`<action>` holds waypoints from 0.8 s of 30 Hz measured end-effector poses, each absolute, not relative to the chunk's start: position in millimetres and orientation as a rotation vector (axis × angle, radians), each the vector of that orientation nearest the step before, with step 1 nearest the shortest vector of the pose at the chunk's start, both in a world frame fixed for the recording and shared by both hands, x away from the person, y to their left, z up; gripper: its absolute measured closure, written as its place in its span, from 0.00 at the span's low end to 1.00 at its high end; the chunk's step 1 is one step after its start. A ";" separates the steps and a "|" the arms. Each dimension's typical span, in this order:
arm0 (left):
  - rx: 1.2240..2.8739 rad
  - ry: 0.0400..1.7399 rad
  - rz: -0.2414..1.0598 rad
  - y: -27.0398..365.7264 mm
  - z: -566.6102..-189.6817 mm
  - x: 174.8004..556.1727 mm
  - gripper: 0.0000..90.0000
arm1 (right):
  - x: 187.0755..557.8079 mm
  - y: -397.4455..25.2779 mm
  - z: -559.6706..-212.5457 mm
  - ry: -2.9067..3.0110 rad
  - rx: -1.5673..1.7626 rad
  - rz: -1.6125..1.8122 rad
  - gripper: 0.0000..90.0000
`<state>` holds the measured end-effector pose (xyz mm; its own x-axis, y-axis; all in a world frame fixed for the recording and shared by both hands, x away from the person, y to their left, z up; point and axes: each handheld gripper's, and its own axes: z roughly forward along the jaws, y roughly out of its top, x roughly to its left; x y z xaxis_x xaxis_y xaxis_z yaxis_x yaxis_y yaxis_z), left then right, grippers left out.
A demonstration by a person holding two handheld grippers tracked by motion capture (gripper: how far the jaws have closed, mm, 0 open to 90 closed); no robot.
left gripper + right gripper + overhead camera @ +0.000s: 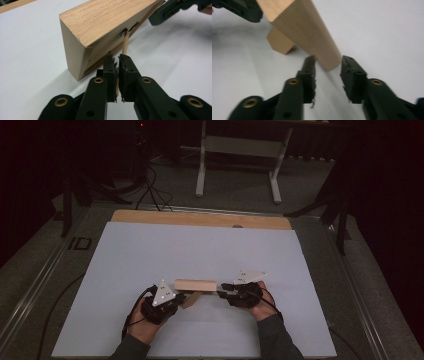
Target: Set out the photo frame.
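Block (195,284) of pale wood, one only, lies on the near middle of a white sheet (150,255), its long side running left to right. Seen from the left gripper view, its top shows oak grain and its underside is hollow, with a thin rim along the lower edge. One thin wooden stick (125,46) leans up against the block's near side, its upper end at a small metal clip (122,33) on the edge.

Two grippers work at the block, one in each of the person's hands. Left gripper (175,297) sits at the block's near left corner; its jaws are pinched narrow on the lower end of the stick. Right gripper (225,287) sits at the block's right end; in its own view the jaws stand apart on either side of that end, one close to the wood, the other with a gap, so they are not gripping it. Each gripper carries one grey three-cornered plate, and dark sleeves come in from the near edge.

One sheet covers one wooden table (200,218), whose bare strip shows along the far edge. Grey floor lies around it, with metal rails at the left and right. Beyond the table stands one white frame (240,150) on two legs, and black cables (152,190) trail across the floor at the far left. Room is dark at the sides.
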<state>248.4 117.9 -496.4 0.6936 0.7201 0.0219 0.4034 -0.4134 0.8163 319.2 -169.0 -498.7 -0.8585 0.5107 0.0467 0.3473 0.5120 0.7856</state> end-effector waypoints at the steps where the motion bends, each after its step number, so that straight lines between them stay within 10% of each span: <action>1: 2.051 0.863 0.475 117.7 -496.4 248.5 0.95 | 319.5 -169.6 -498.2 2.549 0.742 1.258 0.79; 9: 2.044 0.869 0.442 115.6 -497.0 250.2 0.99 | 320.8 -163.8 -494.6 2.408 0.828 1.228 0.99; 24: 2.024 0.932 0.480 114.2 -495.9 250.5 1.00 | 323.6 -147.9 -486.7 2.321 0.870 1.332 0.99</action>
